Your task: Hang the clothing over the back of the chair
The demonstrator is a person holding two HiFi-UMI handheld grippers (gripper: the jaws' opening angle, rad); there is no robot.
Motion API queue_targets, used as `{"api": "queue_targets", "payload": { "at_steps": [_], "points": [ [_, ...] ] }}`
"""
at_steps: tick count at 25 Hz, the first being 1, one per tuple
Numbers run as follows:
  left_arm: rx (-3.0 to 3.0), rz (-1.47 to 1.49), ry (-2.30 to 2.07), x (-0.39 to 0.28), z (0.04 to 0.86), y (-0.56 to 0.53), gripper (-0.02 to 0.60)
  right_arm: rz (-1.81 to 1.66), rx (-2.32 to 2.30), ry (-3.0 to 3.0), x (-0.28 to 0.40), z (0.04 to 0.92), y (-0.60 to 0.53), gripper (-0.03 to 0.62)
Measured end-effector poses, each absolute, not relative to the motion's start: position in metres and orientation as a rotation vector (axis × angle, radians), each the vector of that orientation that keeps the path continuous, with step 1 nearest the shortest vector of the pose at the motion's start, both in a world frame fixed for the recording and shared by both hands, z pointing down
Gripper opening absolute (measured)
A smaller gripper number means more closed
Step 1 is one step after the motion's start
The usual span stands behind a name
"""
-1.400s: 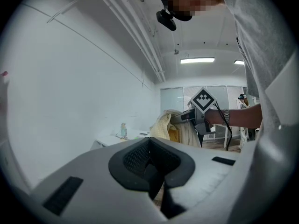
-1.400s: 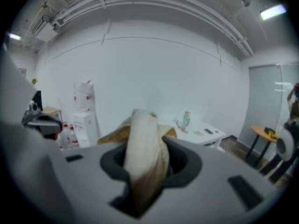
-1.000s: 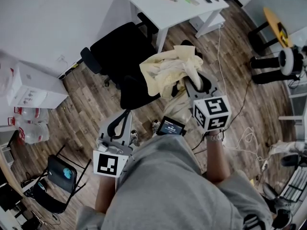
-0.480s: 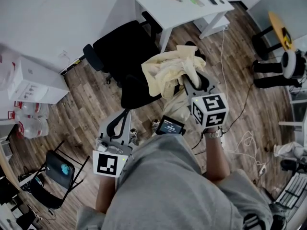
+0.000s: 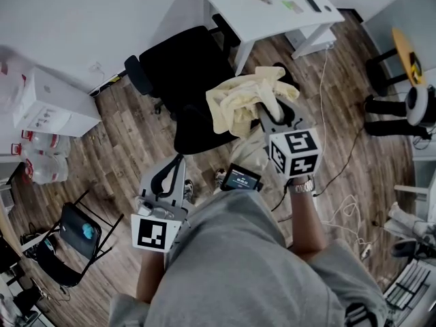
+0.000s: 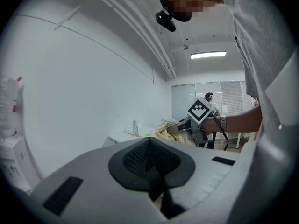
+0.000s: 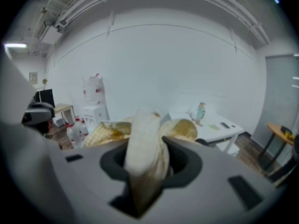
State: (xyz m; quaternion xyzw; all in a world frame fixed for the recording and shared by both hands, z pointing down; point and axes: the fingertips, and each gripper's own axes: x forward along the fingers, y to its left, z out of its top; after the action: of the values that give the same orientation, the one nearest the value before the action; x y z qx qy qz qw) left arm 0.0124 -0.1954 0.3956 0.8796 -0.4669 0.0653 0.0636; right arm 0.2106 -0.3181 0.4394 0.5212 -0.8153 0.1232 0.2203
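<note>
1. Watch the grip first. The right gripper (image 5: pixel 267 112) has only a bunched fold of the clothing (image 5: pixel 240 101). If that fold slides out of the pads before the cloth is across the chair (image 5: pixel 178 70), the whole bundle would probably drop to the wooden floor (image 5: pixel 133 138).
2. Second risk: the garment is wadded, not spread. Laid down like this, it could sit as a lump on the backrest (image 5: pixel 197 133) and slip off one side.
3. Now the tool itself. In the right gripper view, the right gripper (image 7: pixel 145 174) has its jaws part-way closed, pinching a thick cream roll of the clothing (image 7: pixel 142 143), which bulges up between them.
4. The left gripper (image 5: pixel 176 165) is low and off to the side, well apart from the cloth. In its own view the left gripper (image 6: pixel 152 171) has its jaws closed together with nothing between them.
5. Moving outward, the clothing hangs at the right edge of the black backrest. I cannot tell whether it touches.
6. Beyond the chair stands a white desk (image 5: pixel 269 19).
</note>
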Motion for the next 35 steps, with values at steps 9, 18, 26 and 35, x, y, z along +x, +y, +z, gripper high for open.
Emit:
{"api": "queue_targets", "payload": {
  "at_steps": [9,18,26,35],
  "points": [
    [2.618,0.198,-1.466,0.01,0.397,-0.2,0.025,0.313,1.374,-2.275,0.2,0.442,-0.34,0.147],
    [2.591,0.205,-1.498,0.003,0.399,-0.2,0.025,0.319,1.339,-2.271,0.193,0.448,-0.347,0.149],
    [2.596,0.204,-1.483,0.004,0.401,-0.199,0.025,0.318,1.321,-2.256,0.193,0.457,-0.342,0.156],
    [2.595,0.207,-1.476,0.004,0.401,-0.194,0.025,0.322,1.327,-2.246,0.196,0.462,-0.336,0.163]
  ]
}}
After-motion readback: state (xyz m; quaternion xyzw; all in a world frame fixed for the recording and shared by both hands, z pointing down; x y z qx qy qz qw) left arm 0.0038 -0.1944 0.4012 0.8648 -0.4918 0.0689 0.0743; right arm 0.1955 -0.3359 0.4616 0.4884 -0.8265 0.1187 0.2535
